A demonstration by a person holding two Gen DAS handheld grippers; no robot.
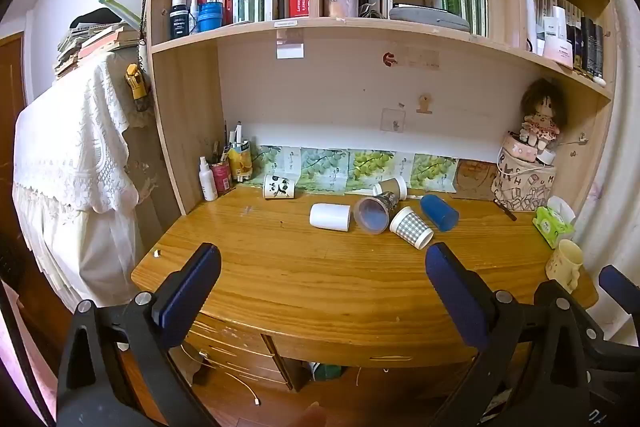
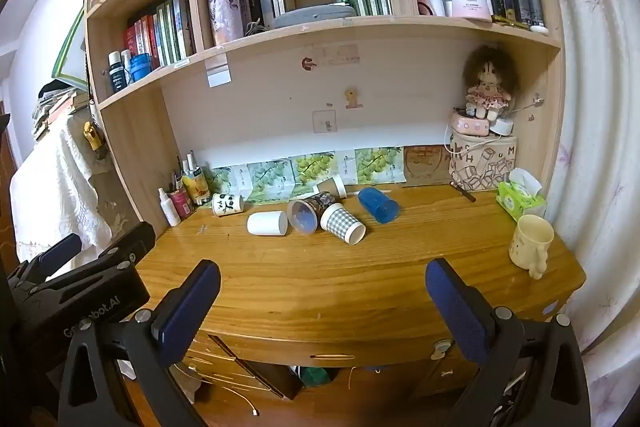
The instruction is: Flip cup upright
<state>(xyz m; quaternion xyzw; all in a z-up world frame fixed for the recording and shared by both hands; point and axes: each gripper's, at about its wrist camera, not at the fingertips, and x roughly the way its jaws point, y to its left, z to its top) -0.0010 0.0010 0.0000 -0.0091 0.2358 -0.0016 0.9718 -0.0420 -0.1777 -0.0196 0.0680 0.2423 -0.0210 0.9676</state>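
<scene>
1. Both grippers hang short of the desk [image 1: 280, 267] edge: left gripper [image 1: 323, 291] and right gripper [image 2: 323, 301] each spread wide, nothing between the pads.
2. Cups lie on their sides in a cluster toward the back: white cup [image 1: 330, 216], dark cup [image 1: 375, 213], checked cup [image 1: 412, 227], blue cup [image 1: 439, 212], with a panda cup [image 1: 279, 186] apart to the left. A yellow mug [image 2: 531, 243] already stands upright at the right.
3. Judgement: start with an outer one, probably the white cup, since the dark and checked cups touch.
4. Grip across the wall near mid-body, lift clear, then rotate so the mouth faces up.
5. Risk: a nudged cup rolls.
</scene>
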